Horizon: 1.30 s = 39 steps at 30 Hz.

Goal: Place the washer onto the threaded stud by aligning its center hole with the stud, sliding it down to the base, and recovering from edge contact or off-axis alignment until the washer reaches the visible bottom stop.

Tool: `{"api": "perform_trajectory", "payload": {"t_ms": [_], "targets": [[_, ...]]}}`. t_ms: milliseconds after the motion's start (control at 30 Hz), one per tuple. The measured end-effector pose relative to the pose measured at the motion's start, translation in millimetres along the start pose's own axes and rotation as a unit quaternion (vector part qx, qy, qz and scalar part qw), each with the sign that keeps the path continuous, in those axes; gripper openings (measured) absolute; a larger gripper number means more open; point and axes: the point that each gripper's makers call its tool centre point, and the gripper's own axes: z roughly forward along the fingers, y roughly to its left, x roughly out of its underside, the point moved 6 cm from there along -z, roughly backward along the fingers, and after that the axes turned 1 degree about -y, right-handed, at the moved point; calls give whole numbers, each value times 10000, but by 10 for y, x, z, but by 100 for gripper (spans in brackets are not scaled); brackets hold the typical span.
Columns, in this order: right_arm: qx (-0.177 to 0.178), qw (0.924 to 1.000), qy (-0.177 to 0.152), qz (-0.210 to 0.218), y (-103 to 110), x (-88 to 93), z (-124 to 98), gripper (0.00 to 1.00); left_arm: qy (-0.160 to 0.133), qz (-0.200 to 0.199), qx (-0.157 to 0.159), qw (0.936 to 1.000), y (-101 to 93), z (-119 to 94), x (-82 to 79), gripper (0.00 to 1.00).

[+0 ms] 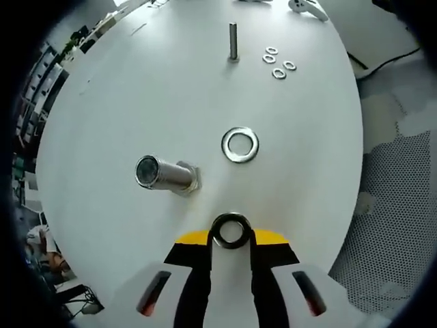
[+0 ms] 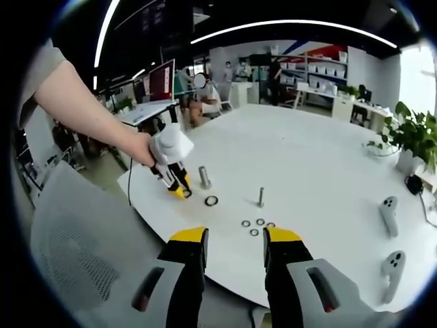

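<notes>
My left gripper (image 1: 231, 238) is shut on a dark metal washer (image 1: 231, 216), held upright at its jaw tips above the white table. A thick threaded stud (image 1: 166, 173) stands on its nut base just ahead and to the left of the held washer. A second, shiny large washer (image 1: 225, 145) lies flat on the table beyond it. In the right gripper view a person's hand holds the left gripper (image 2: 181, 184) close beside the thick stud (image 2: 203, 176), with the flat washer (image 2: 207, 201) in front. My right gripper (image 2: 233, 240) is open and empty, near the table's edge.
A thin stud (image 1: 233, 42) (image 2: 261, 197) stands farther out, with several small washers (image 1: 278, 63) (image 2: 256, 224) beside it. Two white controllers (image 2: 388, 212) lie at the right of the round table (image 2: 314, 157). A mesh chair (image 2: 75, 253) stands at the near left; a plant (image 2: 416, 137) is at the far right.
</notes>
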Motion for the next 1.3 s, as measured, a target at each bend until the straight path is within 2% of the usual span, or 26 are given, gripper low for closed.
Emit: {"api": "perform_trajectory", "payload": {"t_ms": [133,400,633,933,1167,1300], "targets": [[3,10000,2,-6,-4,0,-1,34,60,35,12,10000,31,-17,6,19],[-1,10000,2,6,-4,2,-3,34,10,285,-5,9996,52,-223,-20,19],[-6,10000,-25,13,-2,-2,-6,34,-195,530,-16,9984,102,-466,-159,19],[-6,10000,-40,36,-6,-5,-9,35,-418,689,-140,9967,174,-664,-363,19],[-9,10000,-23,35,-1,-3,-7,35,-500,697,-188,9961,265,-689,-498,19],[-2,10000,-16,30,-3,-2,-6,35,-451,618,-185,9969,303,-636,-510,19]]}}
